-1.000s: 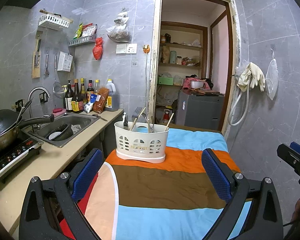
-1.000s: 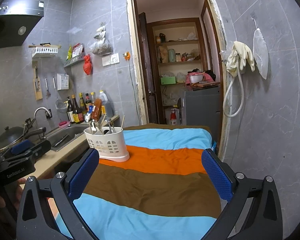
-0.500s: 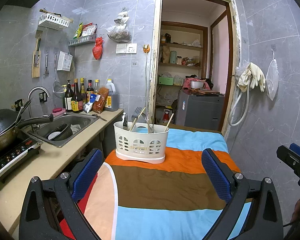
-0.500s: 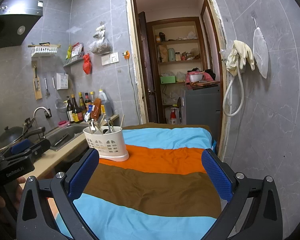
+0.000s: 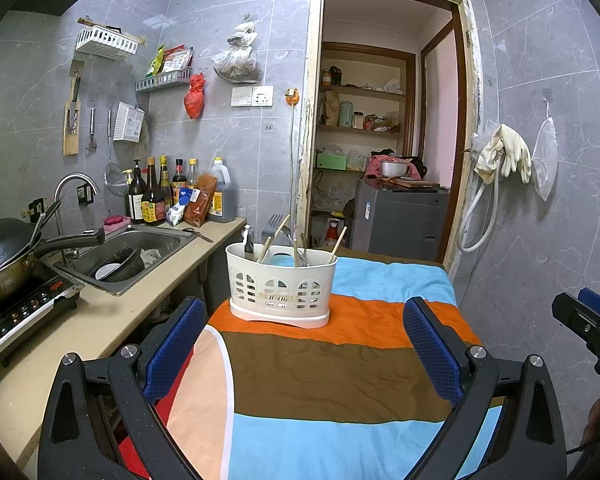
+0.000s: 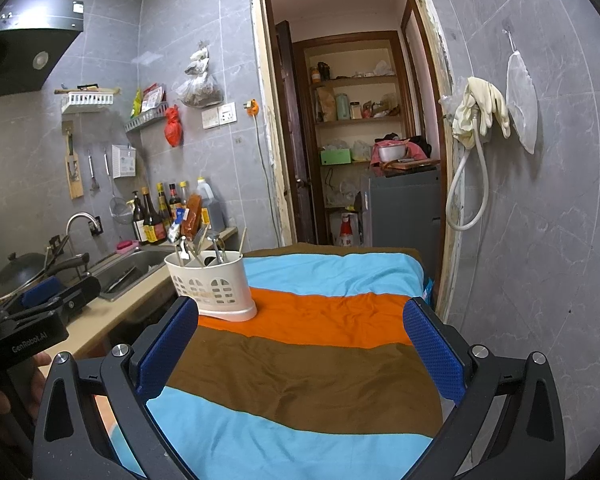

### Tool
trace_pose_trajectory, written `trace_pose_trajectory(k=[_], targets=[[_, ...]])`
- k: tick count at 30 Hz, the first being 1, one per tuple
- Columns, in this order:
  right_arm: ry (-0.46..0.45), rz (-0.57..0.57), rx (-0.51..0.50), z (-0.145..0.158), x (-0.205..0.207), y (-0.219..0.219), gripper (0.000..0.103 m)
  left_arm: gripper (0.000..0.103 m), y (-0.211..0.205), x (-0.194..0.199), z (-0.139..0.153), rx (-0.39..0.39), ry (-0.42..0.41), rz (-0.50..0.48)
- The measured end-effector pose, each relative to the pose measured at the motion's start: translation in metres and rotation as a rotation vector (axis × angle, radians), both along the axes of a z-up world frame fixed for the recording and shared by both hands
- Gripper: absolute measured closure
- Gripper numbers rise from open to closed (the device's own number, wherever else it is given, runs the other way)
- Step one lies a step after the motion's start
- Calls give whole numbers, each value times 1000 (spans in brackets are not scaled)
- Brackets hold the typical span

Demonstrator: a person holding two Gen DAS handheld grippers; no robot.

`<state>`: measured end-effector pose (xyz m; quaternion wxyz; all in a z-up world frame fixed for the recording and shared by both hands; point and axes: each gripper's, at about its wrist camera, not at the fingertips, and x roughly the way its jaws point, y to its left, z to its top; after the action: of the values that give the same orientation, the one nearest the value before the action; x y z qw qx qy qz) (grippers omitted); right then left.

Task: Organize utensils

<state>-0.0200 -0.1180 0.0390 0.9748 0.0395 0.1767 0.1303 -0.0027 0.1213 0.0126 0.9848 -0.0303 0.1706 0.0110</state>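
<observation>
A white slotted utensil caddy (image 5: 282, 290) stands on the orange stripe of a striped cloth (image 5: 340, 380) covering a table. Chopsticks (image 5: 338, 243), spoons and a fork stick up out of it. In the right wrist view the same caddy (image 6: 212, 286) sits at the cloth's left edge, utensils upright inside. My left gripper (image 5: 304, 344) hangs open above the brown stripe, short of the caddy, holding nothing. My right gripper (image 6: 300, 356) is open too, over the cloth and to the right of the caddy, with nothing between its blue pads (image 6: 432, 354).
A counter (image 5: 100, 320) runs along the left with a sink (image 5: 124, 256), a wok (image 5: 4, 260) on an induction hob and sauce bottles (image 5: 156, 196). A tiled wall (image 6: 540, 240) closes the right side. An open doorway (image 5: 384, 140) lies behind the table.
Both views shifted only slightly; the caddy sits a touch lower and nearer in the left wrist view. Both grippers stayed open and empty.
</observation>
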Motion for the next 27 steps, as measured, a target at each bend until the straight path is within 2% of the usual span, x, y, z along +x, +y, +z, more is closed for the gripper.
trace_pose_trajectory(k=[27], targets=[[6, 1, 1, 0, 1, -2, 0, 6, 0, 0, 0, 0, 2, 0]])
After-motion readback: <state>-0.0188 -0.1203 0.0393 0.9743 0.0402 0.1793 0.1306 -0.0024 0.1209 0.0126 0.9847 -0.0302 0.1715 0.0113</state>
